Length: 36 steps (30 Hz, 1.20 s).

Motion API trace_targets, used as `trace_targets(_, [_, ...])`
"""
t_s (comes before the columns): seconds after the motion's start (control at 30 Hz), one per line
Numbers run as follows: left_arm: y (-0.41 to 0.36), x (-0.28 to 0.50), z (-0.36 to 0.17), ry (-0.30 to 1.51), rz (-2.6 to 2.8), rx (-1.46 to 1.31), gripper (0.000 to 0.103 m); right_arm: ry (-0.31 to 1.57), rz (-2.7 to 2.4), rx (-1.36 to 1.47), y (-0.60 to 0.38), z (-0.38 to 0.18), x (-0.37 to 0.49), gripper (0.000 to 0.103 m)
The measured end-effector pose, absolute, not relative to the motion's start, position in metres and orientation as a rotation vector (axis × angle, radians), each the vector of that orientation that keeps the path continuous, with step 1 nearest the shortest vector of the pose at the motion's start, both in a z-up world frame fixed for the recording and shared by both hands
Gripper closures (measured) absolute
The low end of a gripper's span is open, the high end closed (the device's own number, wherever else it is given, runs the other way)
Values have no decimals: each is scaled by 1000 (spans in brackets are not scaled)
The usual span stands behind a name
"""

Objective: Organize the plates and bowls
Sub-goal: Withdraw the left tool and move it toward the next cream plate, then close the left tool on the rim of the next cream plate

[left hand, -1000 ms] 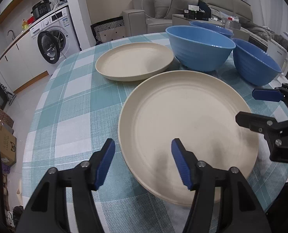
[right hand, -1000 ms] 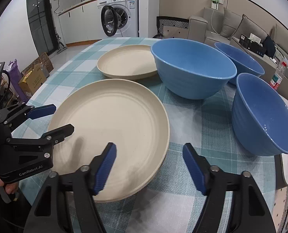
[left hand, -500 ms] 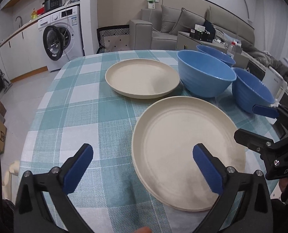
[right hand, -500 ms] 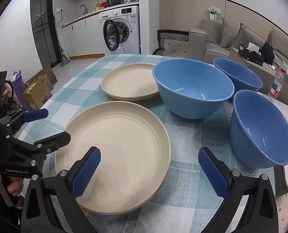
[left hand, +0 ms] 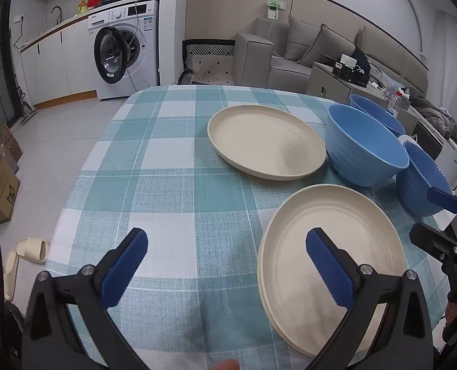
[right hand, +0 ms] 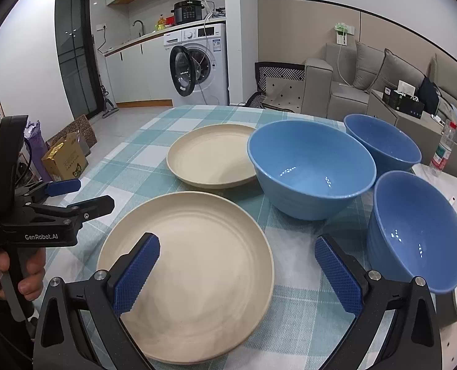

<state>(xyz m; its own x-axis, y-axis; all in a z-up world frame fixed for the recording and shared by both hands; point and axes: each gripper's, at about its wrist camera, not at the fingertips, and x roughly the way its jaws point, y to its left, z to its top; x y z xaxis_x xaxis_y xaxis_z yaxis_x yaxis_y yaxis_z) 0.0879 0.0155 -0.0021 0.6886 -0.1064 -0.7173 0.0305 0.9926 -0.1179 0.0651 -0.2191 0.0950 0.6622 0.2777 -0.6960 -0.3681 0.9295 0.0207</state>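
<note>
Each gripper is matte black plastic with two long fingers that widen toward the base. The left gripper [left hand: 226, 265] carries blue ribbed pads with saw-tooth edges on the inner faces of its fingers [left hand: 123, 268]; a silver round screw sits just behind each pad, another further back. The right gripper [right hand: 234, 273] has the same build, its blue pads cross-hatched. Seen from the right wrist camera, the left gripper's body bears white "GenRobot.AI" lettering behind the fingers, and a bare-skinned hand [right hand: 10, 269] wraps its grey trigger.
</note>
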Motion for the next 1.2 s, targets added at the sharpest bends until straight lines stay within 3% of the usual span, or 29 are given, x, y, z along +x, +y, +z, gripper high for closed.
trace_targets(0.93, [18,166,-14,869,10,-107,0,735,383,-92,-224,104,115,1])
trace_targets(1.03, [17,176,-17,878,0,-115,3,737,383,-89,-226,103,118,1])
trace_targets(1.2, [11,191,-22,900,-23,-108,17,745,382,-85,-231,100,126,1])
